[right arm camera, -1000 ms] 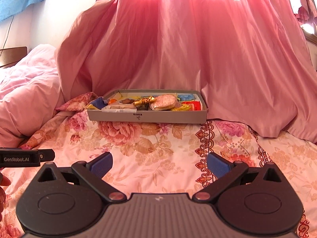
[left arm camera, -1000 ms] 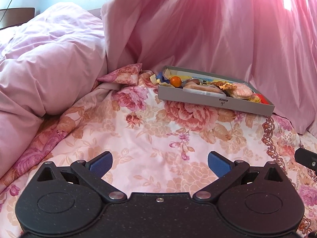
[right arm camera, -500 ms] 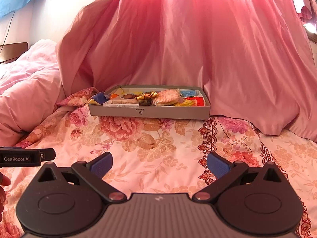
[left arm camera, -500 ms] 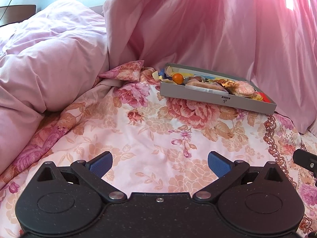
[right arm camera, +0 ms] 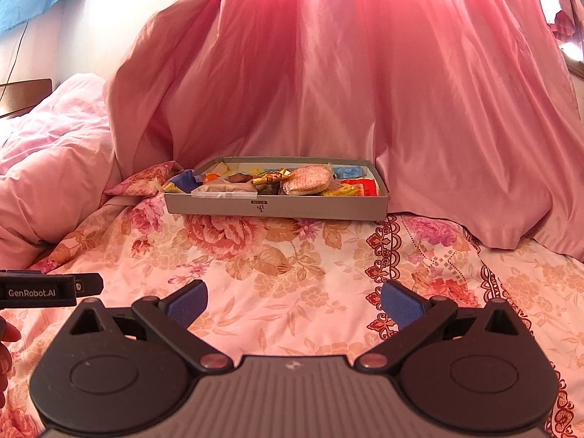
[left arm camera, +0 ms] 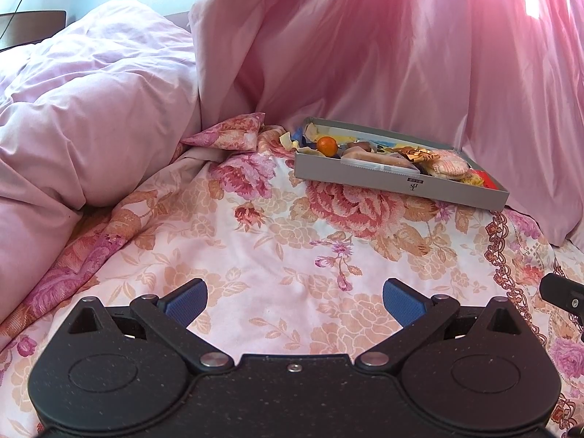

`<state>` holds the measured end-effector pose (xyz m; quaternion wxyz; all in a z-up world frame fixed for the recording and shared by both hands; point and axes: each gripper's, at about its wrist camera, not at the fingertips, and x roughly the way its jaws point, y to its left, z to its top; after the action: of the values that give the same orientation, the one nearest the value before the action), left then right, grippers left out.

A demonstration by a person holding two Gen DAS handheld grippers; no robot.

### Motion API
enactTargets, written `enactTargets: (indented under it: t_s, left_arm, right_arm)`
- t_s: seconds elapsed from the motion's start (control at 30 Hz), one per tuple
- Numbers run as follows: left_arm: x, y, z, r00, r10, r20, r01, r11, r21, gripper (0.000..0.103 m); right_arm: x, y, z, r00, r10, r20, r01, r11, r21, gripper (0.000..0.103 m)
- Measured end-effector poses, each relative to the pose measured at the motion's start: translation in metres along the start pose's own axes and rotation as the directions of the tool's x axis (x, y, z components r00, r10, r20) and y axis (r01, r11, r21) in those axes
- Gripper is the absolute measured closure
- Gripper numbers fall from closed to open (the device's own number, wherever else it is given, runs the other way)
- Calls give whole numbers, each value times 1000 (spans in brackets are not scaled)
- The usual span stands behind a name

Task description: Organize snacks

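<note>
A shallow grey box (left arm camera: 401, 182) (right arm camera: 277, 208) of mixed snacks rests on the floral bedspread, against the pink curtain. Inside it lie a small orange fruit (left arm camera: 326, 145), a clear packet with a pale bar (right arm camera: 224, 188), a gold-wrapped sweet (right arm camera: 272, 177), a round pink-checked cracker pack (right arm camera: 310, 180) (left arm camera: 450, 164) and red and yellow packets (right arm camera: 359, 186). My left gripper (left arm camera: 295, 301) hovers open over the bedspread, well short of the box. My right gripper (right arm camera: 294, 301) is also open and empty, a similar distance in front of the box.
A rumpled pink duvet (left arm camera: 84, 116) piles up at the left. The pink curtain (right arm camera: 346, 73) hangs behind the box. Floral bedspread (right arm camera: 277, 262) lies between the grippers and the box. The left gripper's side (right arm camera: 47, 290) shows at the right wrist view's left edge, with a fingertip below.
Both views have pulled back and tilted slightly; the box sits a little higher and farther in each frame. Both grippers stay open.
</note>
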<state>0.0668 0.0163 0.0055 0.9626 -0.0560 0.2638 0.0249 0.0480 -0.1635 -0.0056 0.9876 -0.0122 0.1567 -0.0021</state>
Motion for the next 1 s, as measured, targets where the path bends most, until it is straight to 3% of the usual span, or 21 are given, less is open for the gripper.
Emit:
enactTargets:
  t_s: [0.43, 0.6, 1.0]
  left_arm:
    - [0, 1, 0, 1000, 2, -6, -2, 1000, 0, 1]
    - [-3, -5, 4, 999, 51, -11, -50, 998, 37, 2]
    - [-7, -11, 2, 1000, 11, -8, -11, 997, 78, 4]
  right_arm:
    - [-2, 1, 0, 1000, 11, -9, -11, 1000, 3, 0]
    - [-3, 2, -1, 1000, 17, -10, -17, 1000, 6, 0]
    - [-2, 3, -3, 1000, 27, -13, -27, 1000, 5, 0]
